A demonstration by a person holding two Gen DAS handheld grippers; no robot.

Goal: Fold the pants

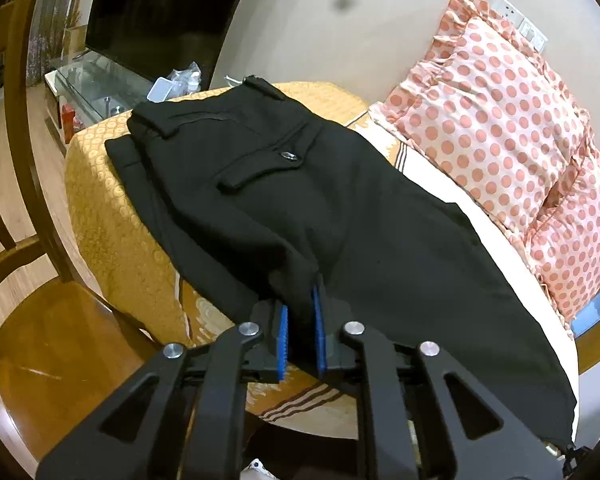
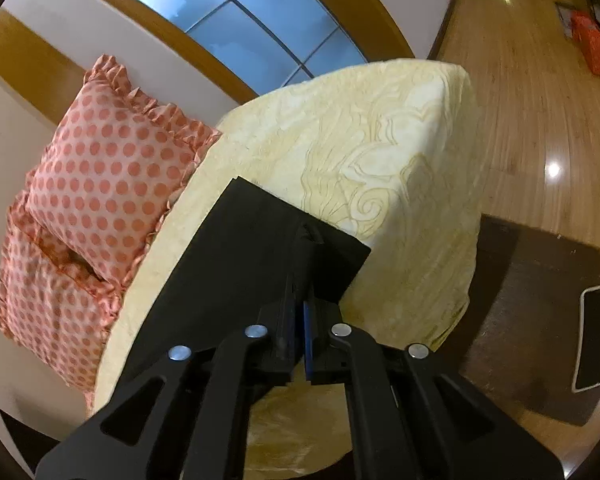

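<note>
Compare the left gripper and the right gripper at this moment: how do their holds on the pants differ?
The left gripper pinches a bunched fold in the middle stretch of the pants, below the back pocket; the right gripper pinches a flat part near the leg hem. The left pads show a wider gap than the right ones. Both are shut on black cloth over the bed.

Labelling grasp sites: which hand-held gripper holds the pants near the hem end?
The right hand-held gripper, pinching the black pants near the hem; the left grips nearer the seat.
</note>
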